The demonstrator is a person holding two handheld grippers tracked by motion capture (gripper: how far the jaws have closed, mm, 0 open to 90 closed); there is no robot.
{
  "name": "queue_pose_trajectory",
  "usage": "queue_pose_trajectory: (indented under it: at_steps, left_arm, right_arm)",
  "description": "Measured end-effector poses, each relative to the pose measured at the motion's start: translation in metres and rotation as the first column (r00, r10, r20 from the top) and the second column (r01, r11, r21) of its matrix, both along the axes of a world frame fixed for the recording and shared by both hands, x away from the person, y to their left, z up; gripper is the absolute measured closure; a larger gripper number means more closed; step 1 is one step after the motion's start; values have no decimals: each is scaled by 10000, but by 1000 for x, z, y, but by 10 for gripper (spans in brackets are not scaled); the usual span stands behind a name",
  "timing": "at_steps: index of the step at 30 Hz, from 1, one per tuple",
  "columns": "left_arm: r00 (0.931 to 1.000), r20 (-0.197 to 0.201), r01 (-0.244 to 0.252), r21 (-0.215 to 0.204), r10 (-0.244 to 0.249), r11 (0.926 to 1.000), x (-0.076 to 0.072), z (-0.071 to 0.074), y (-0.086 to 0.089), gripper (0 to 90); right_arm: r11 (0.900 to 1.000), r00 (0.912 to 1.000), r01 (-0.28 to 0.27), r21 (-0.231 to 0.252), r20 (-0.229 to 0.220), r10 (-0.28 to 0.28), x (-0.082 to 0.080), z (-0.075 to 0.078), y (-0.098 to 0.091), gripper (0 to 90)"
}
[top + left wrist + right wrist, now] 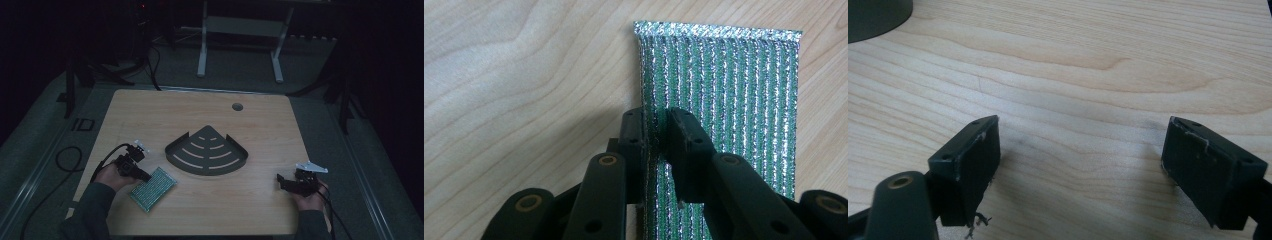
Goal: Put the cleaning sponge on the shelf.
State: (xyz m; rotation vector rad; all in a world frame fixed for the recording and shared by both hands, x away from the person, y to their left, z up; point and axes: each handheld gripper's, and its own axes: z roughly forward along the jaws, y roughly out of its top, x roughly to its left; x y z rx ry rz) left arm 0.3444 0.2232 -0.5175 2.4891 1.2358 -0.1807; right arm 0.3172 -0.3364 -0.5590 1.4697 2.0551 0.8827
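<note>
1. where the wooden table (260, 125) meets the dim room, its four edges show in the high view; a small round hole (237, 106) lies near the far edge, beyond the corner tray.
2. corner tray (206, 151): dark, quarter-round, with slotted floor and low walls; it sits near the table's middle, its curved rim facing the person.
3. green mat (153, 188): a glittering green-and-silver ribbed rectangle lying flat, on the person's left of the tray and nearer the near edge, apart from the tray.
4. left gripper (143, 174), held in the left hand (111, 176): jaws drawn together and clamped on the mat's edge; in the left gripper view the left gripper (655, 131) pinches the green mat (734, 100) at one long side, the mat's bound far end lying clear on bare wood.
5. right gripper (281, 180), held in the right hand (310, 197): near the table's right edge, well apart from the tray; in the right gripper view the right gripper (1080, 155) has jaws spread wide over bare wood, the corner tray (875, 15) showing at the upper left.
</note>
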Motion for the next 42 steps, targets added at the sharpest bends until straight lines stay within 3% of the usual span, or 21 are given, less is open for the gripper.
queue_pose_trajectory:
  at_steps: [7,15,18,24,29,42]
  left_arm:
    - [9990,-436,54,193,-46,9998,5,0,-3,823]
    - [9987,-496,125,660,-93,9977,6,4,-9,899]
    - [9982,-586,195,655,-157,9977,7,8,-10,900]
    - [9984,-431,383,600,-357,9975,7,21,-11,900]
    - [9995,-121,304,618,-297,9976,8,35,-9,900]
    - [9995,238,180,460,-191,9988,11,54,-2,900]
  right_arm:
    - [10000,10000,-3,2,2,3,0,0,0,155]
    - [10000,10000,-7,2,1,7,0,0,0,155]
    - [10000,10000,-7,3,2,7,0,0,0,155]
    - [10000,10000,-9,2,-4,9,0,0,0,155]
    - [10000,10000,-7,4,1,7,0,0,0,154]
    - [10000,10000,-11,2,-1,11,0,0,0,155]
